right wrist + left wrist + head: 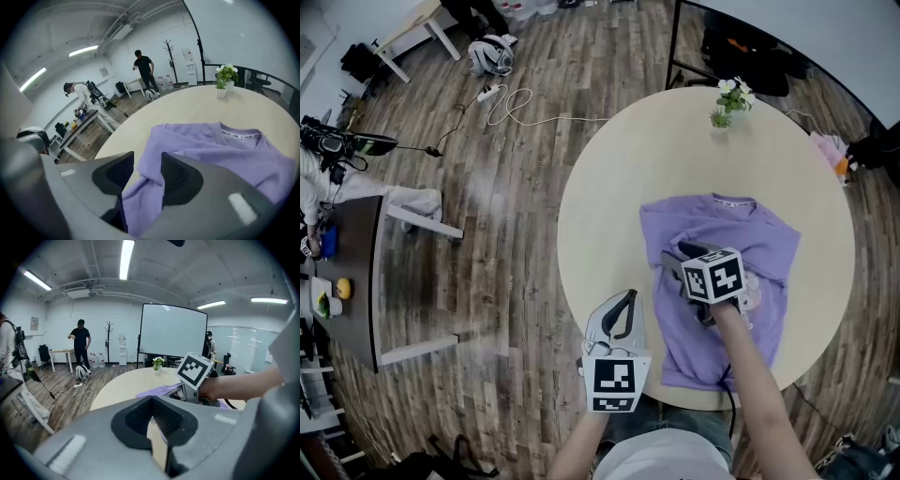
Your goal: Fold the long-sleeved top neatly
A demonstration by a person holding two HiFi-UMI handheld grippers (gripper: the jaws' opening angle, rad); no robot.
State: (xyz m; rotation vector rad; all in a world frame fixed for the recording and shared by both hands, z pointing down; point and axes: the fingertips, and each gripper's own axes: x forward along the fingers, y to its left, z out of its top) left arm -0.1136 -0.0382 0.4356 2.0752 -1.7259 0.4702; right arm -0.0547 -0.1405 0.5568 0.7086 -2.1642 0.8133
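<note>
Cloth from the purple long-sleeved top (225, 154) runs between the jaws of the right gripper (146, 171). In the right gripper view the jaws stand apart, and a loose, rumpled fold of the garment's edge lies in the gap without being pinched.

In the head view the top (722, 234) lies on the round cream table (609, 187), in the lower right of the frame. Its collar points toward the top of the frame, where a small potted plant (729, 101) stands well apart from it. Its hem lies near the table's lower edge. The right gripper (675, 258) sits over the left half of the garment, angled down onto it.

The left gripper (628, 295) is at the lower centre of the frame, by the table's rim. It is just left of the top's lower corner and clear of the cloth. In the left gripper view its jaws (152, 401) meet at the tips and hold nothing. The top and the right gripper's marker cube show beyond them, on the right of the frame.
</note>
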